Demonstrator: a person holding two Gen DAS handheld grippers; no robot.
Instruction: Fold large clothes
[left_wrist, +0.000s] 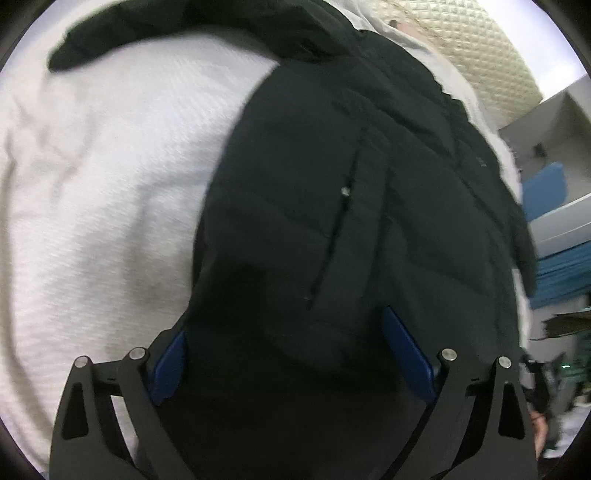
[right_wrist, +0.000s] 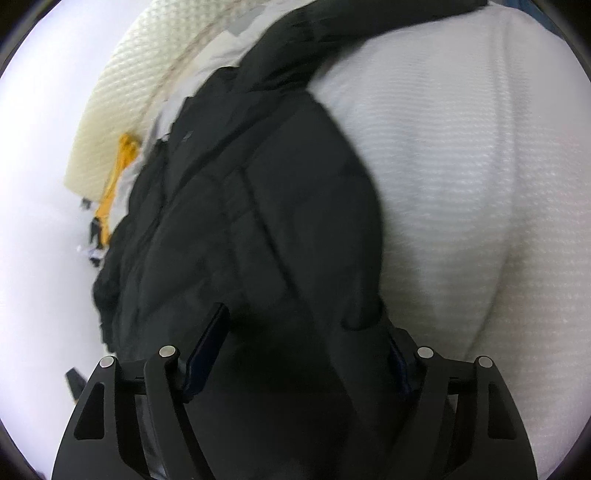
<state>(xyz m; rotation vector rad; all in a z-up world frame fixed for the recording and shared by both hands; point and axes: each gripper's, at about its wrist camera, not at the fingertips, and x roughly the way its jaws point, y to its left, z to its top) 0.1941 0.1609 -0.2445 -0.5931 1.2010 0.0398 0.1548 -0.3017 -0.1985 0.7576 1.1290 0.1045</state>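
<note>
While both tools press down at the near hem of the black quilted jacket (left_wrist: 351, 206), neither has yet bitten; the left gripper (left_wrist: 291, 354) stands with its blue pads (left_wrist: 406, 354) wide apart, dark padded cloth bulging between them, and whether the pads actually press on it cannot be told, since the left pad (left_wrist: 168, 365) sits at the jacket's edge and the right one lies on top of the fabric; the right gripper (right_wrist: 303, 354) is set somewhat narrower over a thick bunch of the same jacket (right_wrist: 251, 206), its dark pads (right_wrist: 207, 350) flanking the cloth without clearly squeezing it. By the look of it the step in hand is taking hold of the near edge with both tools before a fold; the next move seems to call for closing fully on the bulky layers, then lifting the hem away toward the far end. Farther out, the jacket lies spread on a white textured bedcover (left_wrist: 92, 184), its sleeve (left_wrist: 147, 33) trailing to the far left; beyond lies a cream waffle-weave blanket (right_wrist: 122, 96) and something orange (right_wrist: 118, 170), too blurred to name. Motion blur softens both views, and the gripper bodies hide the jacket's nearest edge.
</note>
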